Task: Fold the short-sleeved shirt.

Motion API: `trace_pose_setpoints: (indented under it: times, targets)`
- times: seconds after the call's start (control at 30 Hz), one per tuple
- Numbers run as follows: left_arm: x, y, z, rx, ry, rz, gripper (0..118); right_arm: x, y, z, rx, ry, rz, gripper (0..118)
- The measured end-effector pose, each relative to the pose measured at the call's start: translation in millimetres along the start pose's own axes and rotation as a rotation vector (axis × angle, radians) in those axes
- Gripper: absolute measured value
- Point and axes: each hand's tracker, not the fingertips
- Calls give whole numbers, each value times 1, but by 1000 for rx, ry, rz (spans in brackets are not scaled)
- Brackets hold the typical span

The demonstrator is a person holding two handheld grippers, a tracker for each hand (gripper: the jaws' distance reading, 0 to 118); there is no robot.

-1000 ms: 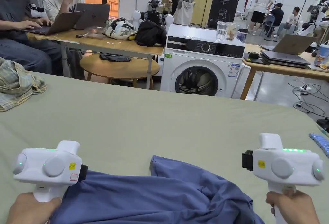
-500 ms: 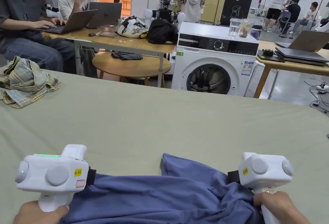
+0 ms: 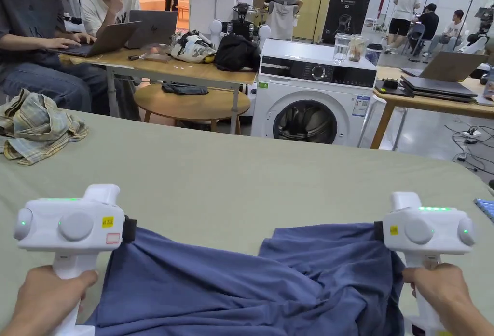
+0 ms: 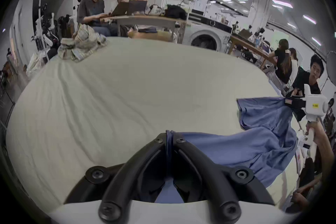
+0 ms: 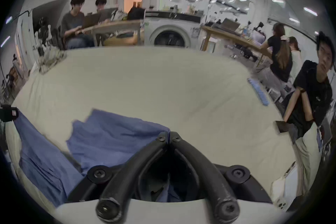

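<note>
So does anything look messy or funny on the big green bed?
Yes. The blue shirt is bunched and wrinkled, not flat, with each claw, left and right, pinching an edge. A plaid shirt also sits crumpled in a heap at the far left corner.

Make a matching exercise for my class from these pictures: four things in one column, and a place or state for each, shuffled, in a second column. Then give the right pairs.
Column one:
1. blue shirt
2. plaid shirt
3. washing machine
4. left gripper

Column two:
A. crumpled at the far left corner of the green table
B. stands on the floor beyond the table
C. stretched between two grippers
D. jaws closed on a bunched edge of blue cloth

Pairs: 1-C, 2-A, 3-B, 4-D

The right gripper pinches the shirt's other edge.
</note>
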Motion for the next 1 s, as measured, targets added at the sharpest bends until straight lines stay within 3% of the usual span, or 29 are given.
trace_pose_setpoints:
  times: [0.33, 0.6, 1.0]
  targets:
    - [-10, 80, 80, 180, 12, 22, 0, 57, 45, 100, 205, -76, -78, 0]
    - [-7, 153, 124, 289, 45, -21, 0, 41, 95, 168, 384, -86, -81, 0]
    - [-11, 256, 140, 366, 83, -36, 0, 29, 208, 182, 490, -132, -116, 0]
